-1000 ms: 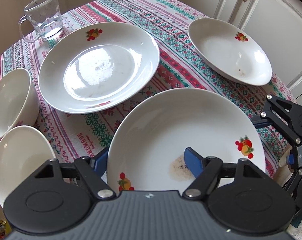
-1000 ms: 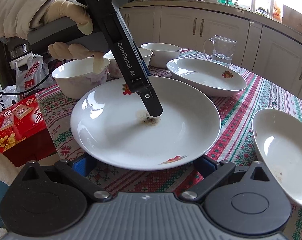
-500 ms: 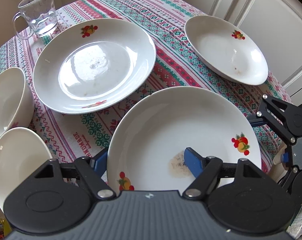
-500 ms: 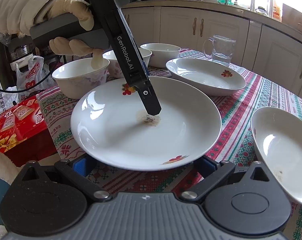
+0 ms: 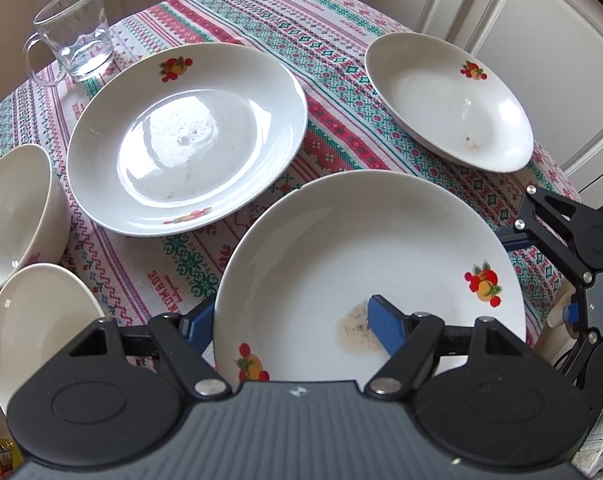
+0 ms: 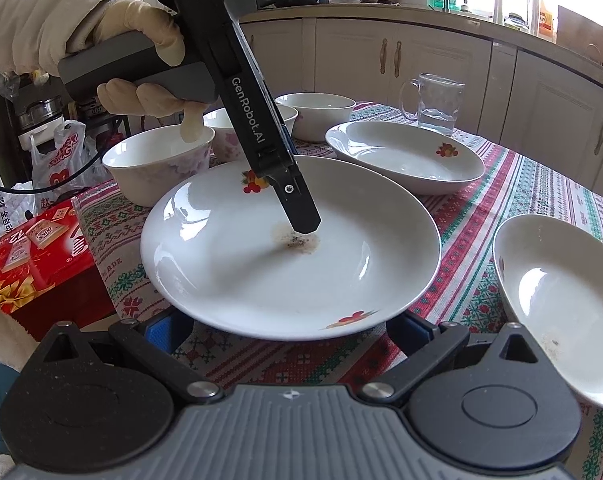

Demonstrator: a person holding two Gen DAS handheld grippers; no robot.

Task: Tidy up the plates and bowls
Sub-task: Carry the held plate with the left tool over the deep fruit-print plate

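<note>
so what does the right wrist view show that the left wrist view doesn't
Only the right wrist view: a gloved hand gripping the handle of the left gripper, a red box, a printed plastic bag and the kitchen counter.

Only the left wrist view: the right gripper from the side, beside the plate's rim.

Both: the stained plate clamped by the left gripper, the wide plate, the deep plate, the glass mug, bowls and the patterned tablecloth.
</note>
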